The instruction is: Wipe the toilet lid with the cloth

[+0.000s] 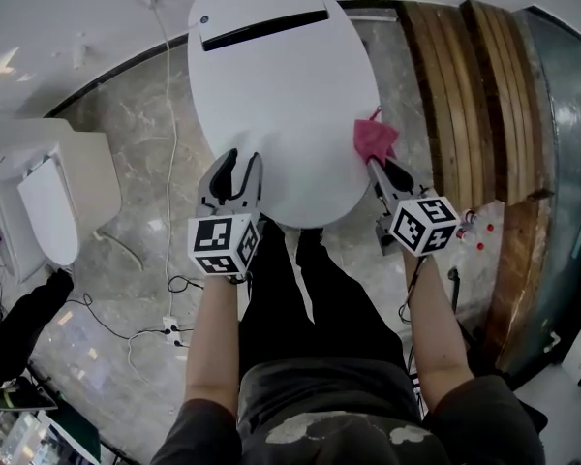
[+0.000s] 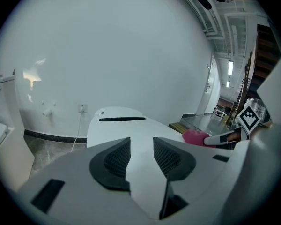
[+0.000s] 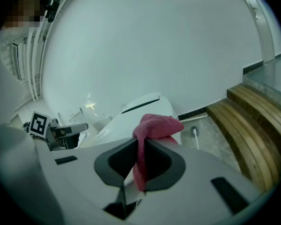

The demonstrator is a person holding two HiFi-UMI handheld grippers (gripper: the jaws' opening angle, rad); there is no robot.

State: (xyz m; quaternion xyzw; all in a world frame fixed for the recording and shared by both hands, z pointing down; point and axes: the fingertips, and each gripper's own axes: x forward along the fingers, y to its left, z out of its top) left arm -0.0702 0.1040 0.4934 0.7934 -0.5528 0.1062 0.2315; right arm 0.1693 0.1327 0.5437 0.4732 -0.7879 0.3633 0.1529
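The cloth [image 1: 375, 139] is in the right gripper [image 1: 380, 166], whose fingers [image 3: 114, 162] are clenched on it: a pink fold is pinched between the dark pads, and a loose bunch stands out in front of the tips. It looks soft and slightly rough, like a woven or terry fabric, and crumpled without a fixed shape. The toilet lid [image 1: 281, 95] lies directly ahead of both grippers and below them. It is closed, white, smooth and glossy, with an oval shape whose long axis runs away from the person toward the wall [image 2: 122, 46], where a dark slot crosses the far end. In the head view the cloth lies over the right near edge of the lid, but I cannot tell if it already touches the surface. The left gripper [image 1: 242, 158] hovers over the left near part of the lid with its fingers [image 2: 114, 161] released and nothing between them. The right hand is therefore the one placed to wipe. In my judgement the coming move needs the cloth pressed down flat and then drawn along the lid, either forward or across to the left.
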